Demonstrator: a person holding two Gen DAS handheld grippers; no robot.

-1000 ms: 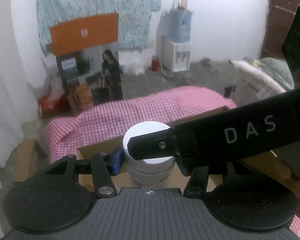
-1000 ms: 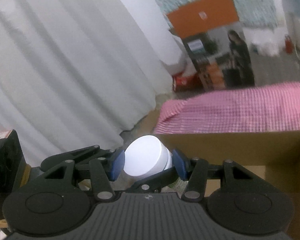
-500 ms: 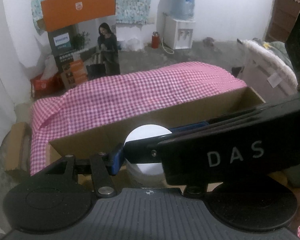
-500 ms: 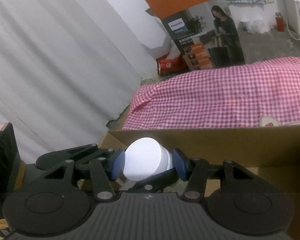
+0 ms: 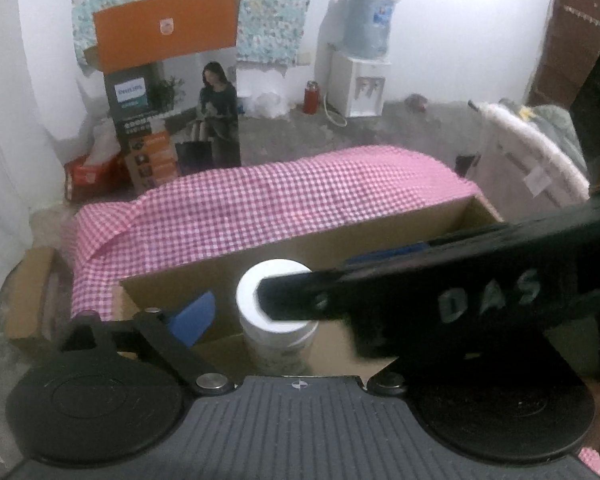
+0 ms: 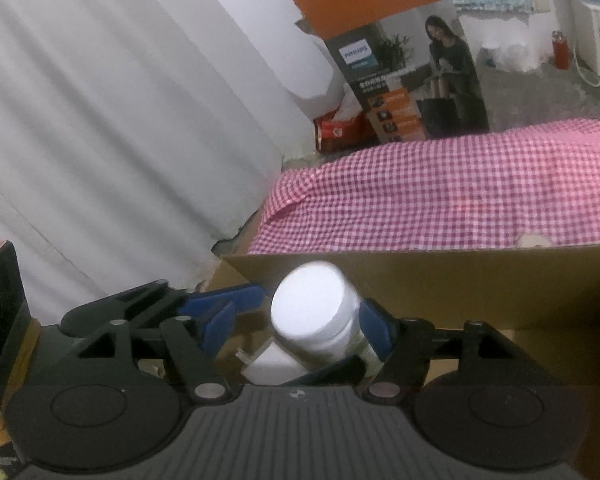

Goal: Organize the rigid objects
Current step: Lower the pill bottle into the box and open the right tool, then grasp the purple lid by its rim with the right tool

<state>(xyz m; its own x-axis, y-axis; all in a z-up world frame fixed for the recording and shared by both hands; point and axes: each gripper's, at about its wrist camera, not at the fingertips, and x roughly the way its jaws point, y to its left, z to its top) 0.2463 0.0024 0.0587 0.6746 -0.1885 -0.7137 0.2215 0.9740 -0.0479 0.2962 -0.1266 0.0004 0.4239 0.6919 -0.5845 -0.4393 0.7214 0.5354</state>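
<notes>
A white-lidded jar stands inside a cardboard box. My left gripper is around it with jaws opening; its blue left pad is clear of the jar, and its right finger is hidden behind the right gripper's black finger, which crosses over the lid. In the right wrist view the jar leans to the left between the opening jaws of my right gripper. There the left pad stands apart from the jar and the right pad is at its side.
A small white plug-like block lies in the box under the jar. A pink checked cloth covers the surface behind the box wall. White curtains hang at the left; a printed carton and a water dispenser stand at the far wall.
Both grippers' jaws have spread off the jar. The left pad has drawn well away from it. In the right wrist view the jar now leans and the white block shows beneath it.
</notes>
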